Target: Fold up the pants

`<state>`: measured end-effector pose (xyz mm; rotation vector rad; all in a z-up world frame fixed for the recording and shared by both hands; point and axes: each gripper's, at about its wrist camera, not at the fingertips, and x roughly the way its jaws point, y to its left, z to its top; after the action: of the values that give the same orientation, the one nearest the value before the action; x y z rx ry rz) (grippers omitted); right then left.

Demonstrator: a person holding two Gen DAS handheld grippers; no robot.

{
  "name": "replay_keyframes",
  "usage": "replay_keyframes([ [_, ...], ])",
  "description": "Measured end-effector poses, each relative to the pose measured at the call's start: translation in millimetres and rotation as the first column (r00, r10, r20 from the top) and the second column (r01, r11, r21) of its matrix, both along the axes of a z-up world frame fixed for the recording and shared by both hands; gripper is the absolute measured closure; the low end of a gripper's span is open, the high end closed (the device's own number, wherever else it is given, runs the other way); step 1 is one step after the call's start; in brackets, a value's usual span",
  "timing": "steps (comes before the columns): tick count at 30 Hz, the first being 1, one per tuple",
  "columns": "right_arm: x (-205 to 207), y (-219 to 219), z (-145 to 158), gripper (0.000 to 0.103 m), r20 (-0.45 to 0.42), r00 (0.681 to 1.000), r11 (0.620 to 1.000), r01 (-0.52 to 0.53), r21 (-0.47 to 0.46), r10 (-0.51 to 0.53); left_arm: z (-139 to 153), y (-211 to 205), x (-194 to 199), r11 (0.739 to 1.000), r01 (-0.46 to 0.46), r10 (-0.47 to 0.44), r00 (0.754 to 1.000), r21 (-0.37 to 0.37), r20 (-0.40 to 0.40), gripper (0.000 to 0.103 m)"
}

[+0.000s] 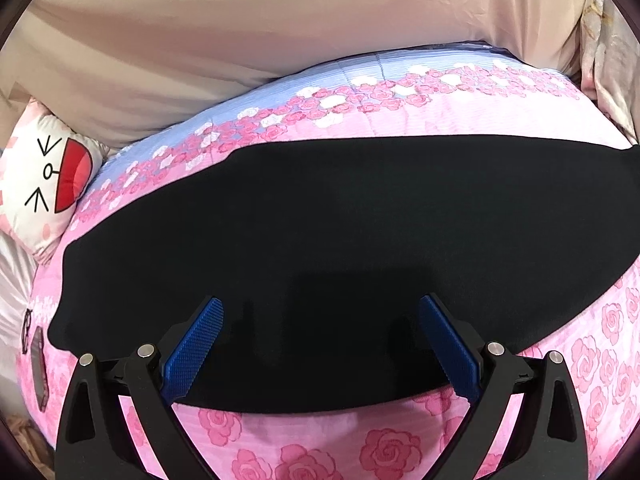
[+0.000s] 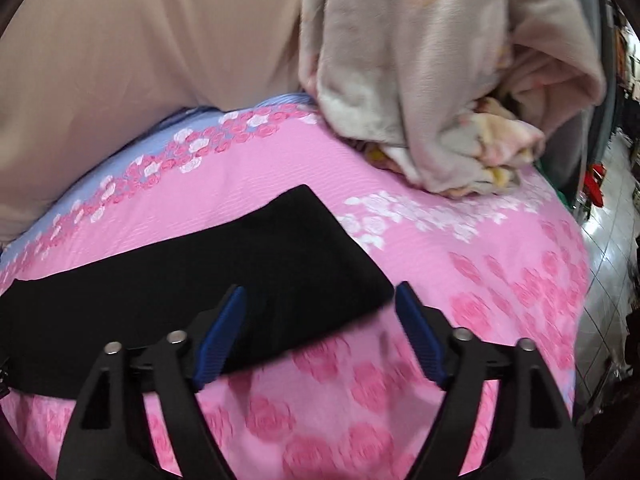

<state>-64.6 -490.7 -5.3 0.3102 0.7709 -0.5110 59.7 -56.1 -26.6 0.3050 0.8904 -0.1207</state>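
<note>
Left wrist view: black pants (image 1: 340, 248), laid flat as a long strip on the pink bedspread (image 1: 392, 448), are judged soft, light and floppy, best pinched at the right end edge, with left gripper (image 1: 322, 350) and right gripper (image 2: 320, 336) both spread wide, nothing held.

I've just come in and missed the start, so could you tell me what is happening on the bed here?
A person with a handheld gripper in each hand is folding black pants laid out flat in a long strip on a pink rose-print bedspread. The left gripper is open over the middle of the pants, near their front edge. The right gripper is open at the pants' right end, holding nothing. A pile of blankets sits beyond them and a cartoon pillow lies to the left.
</note>
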Motion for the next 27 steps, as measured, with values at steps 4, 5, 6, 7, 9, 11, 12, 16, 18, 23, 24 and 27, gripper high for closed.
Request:
replay_keyframes([
  [4, -35, -6, -8, 0.016, 0.037, 0.998, 0.995, 0.052, 0.086, -0.056, -2, 2, -4, 1.0, -0.017, 0.018, 1.0, -0.008, 0.007, 0.006],
  [5, -39, -8, -11, 0.016, 0.039, 0.997, 0.993, 0.062, 0.105, -0.066, -3, 3, -5, 1.0, -0.024, 0.025, 1.0, -0.015, 0.01, 0.006],
  [6, -43, -11, -13, 0.016, 0.035, 0.996, 0.991, 0.072, 0.116, -0.076, -4, 3, -5, 0.999, -0.028, 0.029, 1.0, -0.02, 0.006, 0.006],
  [7, -46, -14, -17, 0.016, 0.022, 0.996, 0.989, 0.085, 0.121, -0.088, -5, 2, -5, 0.999, -0.031, 0.031, 1.0, -0.024, 0.0, 0.006],
  [9, -47, -18, -22, 0.016, 0.017, 0.995, 0.986, 0.098, 0.138, -0.101, -7, -1, -6, 0.999, -0.03, 0.03, 0.999, -0.025, -0.011, 0.006],
  [11, -41, -24, -22, 0.016, 0.046, 0.995, 0.982, 0.075, 0.173, -0.084, -7, -6, -10, 1.0, -0.021, 0.021, 1.0, -0.017, -0.006, 0.006],
  [12, -34, -28, -21, 0.016, 0.048, 0.996, 0.982, 0.068, 0.176, -0.077, -6, -8, -11, 1.0, -0.017, 0.017, 1.0, -0.016, -0.003, 0.006],
  [16, -11, -29, -12, 0.037, 0.049, 0.997, 0.991, 0.052, 0.123, -0.058, -2, -14, -16, 1.0, -0.003, 0.003, 1.0, -0.013, 0.001, 0.006],
  [18, 3, -30, -15, 0.05, 0.013, 0.999, 0.994, 0.042, 0.102, -0.043, -1, -17, -18, 1.0, 0.002, -0.002, 1.0, -0.008, 0.002, 0.006],
  [23, 22, -33, -24, 0.084, -0.044, 0.999, 0.998, 0.014, 0.055, -0.011, 0, -22, -16, 1.0, 0.003, -0.003, 1.0, 0.009, 0.001, 0.006],
  [24, 24, -28, -18, 0.087, -0.046, 0.999, 1.0, -0.007, 0.013, 0.008, 0, -23, -15, 1.0, 0.003, -0.003, 1.0, 0.01, 0.0, 0.006],
  [27, 23, -23, 3, 0.088, -0.049, 0.999, 0.996, -0.02, -0.093, 0.015, 2, -29, -12, 1.0, 0.008, -0.008, 1.0, 0.011, -0.001, 0.006],
])
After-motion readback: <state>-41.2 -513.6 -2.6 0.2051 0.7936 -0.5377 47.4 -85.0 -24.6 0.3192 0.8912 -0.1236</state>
